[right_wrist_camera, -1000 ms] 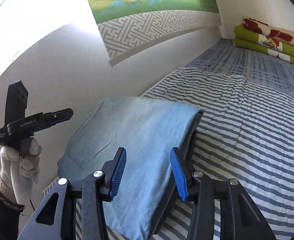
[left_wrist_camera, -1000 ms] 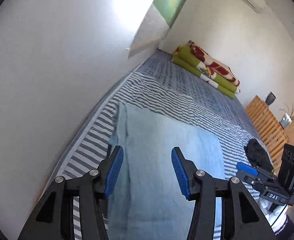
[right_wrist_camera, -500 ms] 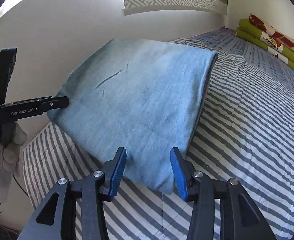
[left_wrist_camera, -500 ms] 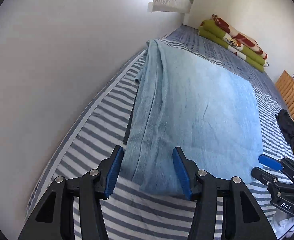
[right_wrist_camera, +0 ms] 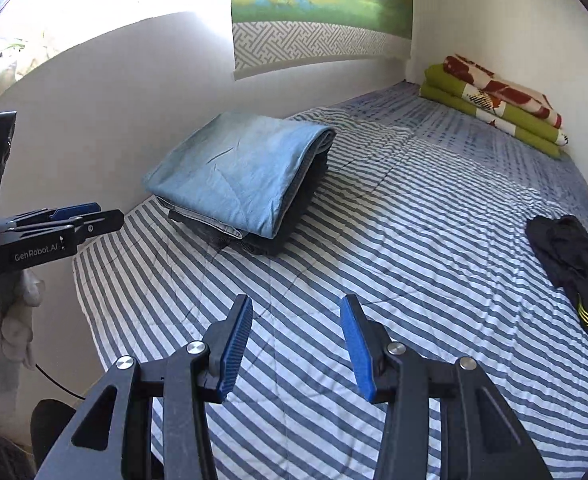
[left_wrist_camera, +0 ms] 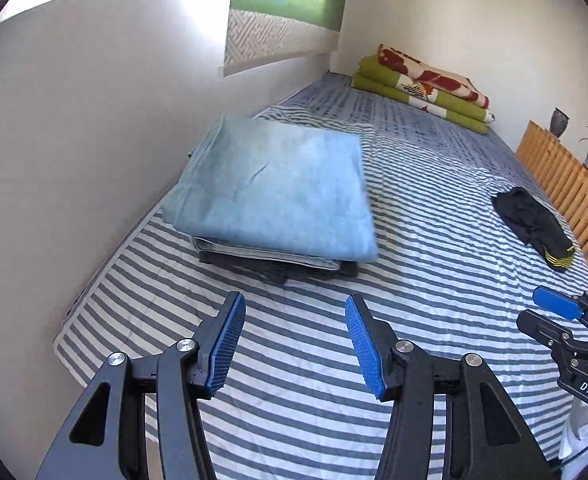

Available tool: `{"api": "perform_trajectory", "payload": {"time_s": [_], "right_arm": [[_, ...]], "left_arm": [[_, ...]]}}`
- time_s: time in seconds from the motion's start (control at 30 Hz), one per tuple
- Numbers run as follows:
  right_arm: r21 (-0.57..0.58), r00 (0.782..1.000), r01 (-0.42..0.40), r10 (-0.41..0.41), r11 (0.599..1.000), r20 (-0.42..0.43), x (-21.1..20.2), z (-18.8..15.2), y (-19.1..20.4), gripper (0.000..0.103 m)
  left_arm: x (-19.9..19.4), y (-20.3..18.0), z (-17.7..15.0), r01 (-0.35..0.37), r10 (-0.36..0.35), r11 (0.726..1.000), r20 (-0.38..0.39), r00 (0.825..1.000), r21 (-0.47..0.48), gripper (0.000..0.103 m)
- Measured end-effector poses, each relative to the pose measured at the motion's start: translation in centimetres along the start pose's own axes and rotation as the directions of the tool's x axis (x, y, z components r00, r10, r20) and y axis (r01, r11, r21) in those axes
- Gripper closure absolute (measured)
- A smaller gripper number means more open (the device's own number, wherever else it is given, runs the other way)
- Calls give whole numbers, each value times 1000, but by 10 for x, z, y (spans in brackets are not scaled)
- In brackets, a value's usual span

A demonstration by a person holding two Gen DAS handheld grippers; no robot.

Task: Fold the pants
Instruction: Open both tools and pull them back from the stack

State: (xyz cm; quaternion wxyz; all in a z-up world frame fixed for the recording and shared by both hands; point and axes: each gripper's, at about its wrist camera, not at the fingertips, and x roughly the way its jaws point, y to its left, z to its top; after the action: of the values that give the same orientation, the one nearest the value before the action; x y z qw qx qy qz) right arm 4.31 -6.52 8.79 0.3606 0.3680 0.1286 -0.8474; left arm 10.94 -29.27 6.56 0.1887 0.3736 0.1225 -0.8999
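Folded light blue pants (left_wrist_camera: 278, 192) lie on top of a small stack of grey and dark folded garments near the wall on the striped bed (left_wrist_camera: 434, 280). In the right wrist view the same pants (right_wrist_camera: 238, 172) sit at the upper left. My left gripper (left_wrist_camera: 294, 300) hovers open over bare sheet, short of the stack, with nothing between its blue pads. My right gripper (right_wrist_camera: 297, 300) is likewise open and empty above the sheet. Each gripper shows in the other's view: the right gripper (left_wrist_camera: 542, 312) at the right edge, the left gripper (right_wrist_camera: 108, 213) at the left, held by a gloved hand (right_wrist_camera: 14, 312).
A crumpled black garment (left_wrist_camera: 534, 220) (right_wrist_camera: 570, 264) lies to the right on the bed. A folded green and red blanket (left_wrist_camera: 422, 84) rests at the far end. A wooden slatted frame (left_wrist_camera: 566, 176) bounds the right side, and a white wall the left.
Both grippers have drawn back from above the blue pants, empty. The stack now lies well ahead of the fingertips, with bare striped sheet under them.
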Motion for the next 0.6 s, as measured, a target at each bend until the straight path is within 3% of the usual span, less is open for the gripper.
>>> {"api": "perform_trajectory", "payload": {"time_s": [0.27, 0.47, 0.6], "right_arm": [[26, 995, 31, -33, 999, 98, -116, -44, -22, 60], [58, 987, 47, -56, 997, 149, -176, -82, -29, 58], [71, 982, 78, -89, 994, 164, -198, -107, -26, 56]], "left_arm": [[-151, -97, -44, 34, -50, 992, 131, 990, 119, 35], [-205, -146, -81, 78, -95, 991, 155, 983, 113, 23], [-230, -162, -113, 51, -66, 995, 164, 984, 91, 14]]}}
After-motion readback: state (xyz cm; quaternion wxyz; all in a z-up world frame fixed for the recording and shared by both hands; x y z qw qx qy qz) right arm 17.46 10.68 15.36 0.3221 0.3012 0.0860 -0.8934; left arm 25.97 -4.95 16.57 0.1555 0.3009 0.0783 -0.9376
